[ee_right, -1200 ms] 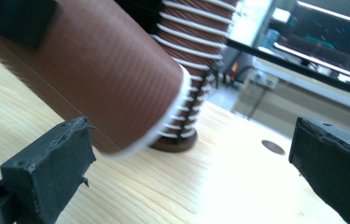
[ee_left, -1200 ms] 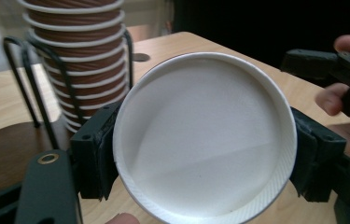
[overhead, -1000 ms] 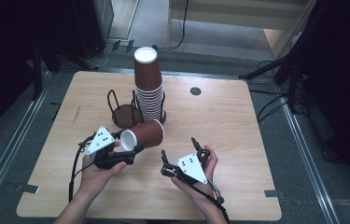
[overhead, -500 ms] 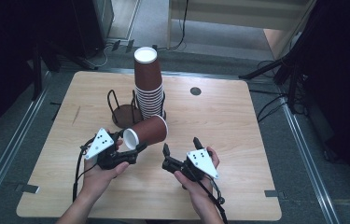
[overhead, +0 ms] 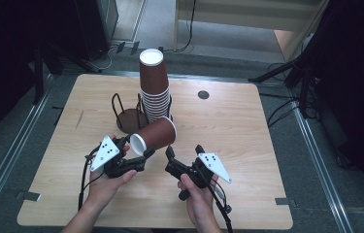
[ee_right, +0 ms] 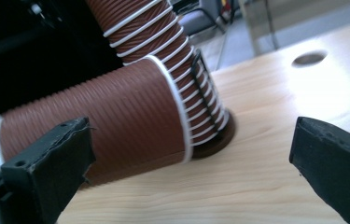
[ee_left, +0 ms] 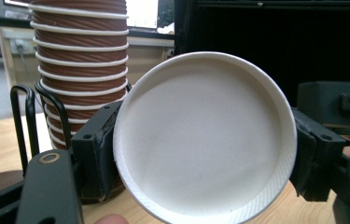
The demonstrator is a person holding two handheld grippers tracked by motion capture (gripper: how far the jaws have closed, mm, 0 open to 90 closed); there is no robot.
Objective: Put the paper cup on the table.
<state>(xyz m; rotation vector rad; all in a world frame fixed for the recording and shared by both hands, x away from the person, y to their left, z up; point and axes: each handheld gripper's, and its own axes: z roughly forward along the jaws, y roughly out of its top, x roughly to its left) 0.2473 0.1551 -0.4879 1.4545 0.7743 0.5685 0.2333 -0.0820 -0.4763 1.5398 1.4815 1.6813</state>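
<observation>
Wooden table (overhead: 247, 131): pale top, a small round hole (overhead: 203, 94) near the far edge.

Stack of cups (overhead: 154, 90): brown ribbed paper cups with white rims, nested upside down, standing in a black wire holder (overhead: 126, 112) at the middle of the table's far half. In my left gripper view the stack (ee_left: 79, 60) rises just behind and to the left of the cup I hold.

Single cup (overhead: 154, 137): brown, ribbed, lying on its side in the air above the table, just in front of the stack, white bottom turned toward me. In my left gripper view that bottom (ee_left: 205, 135) faces the camera, with one black jaw pressed against each side.

Left gripper (overhead: 133, 156): clamped on the bottom end of the single cup.

Right gripper (overhead: 170, 154): jaws spread wide, nothing between them, held just right of the cup and apart from it. Its own view shows the cup's side wall (ee_right: 116, 121) beyond the left jaw.
</observation>
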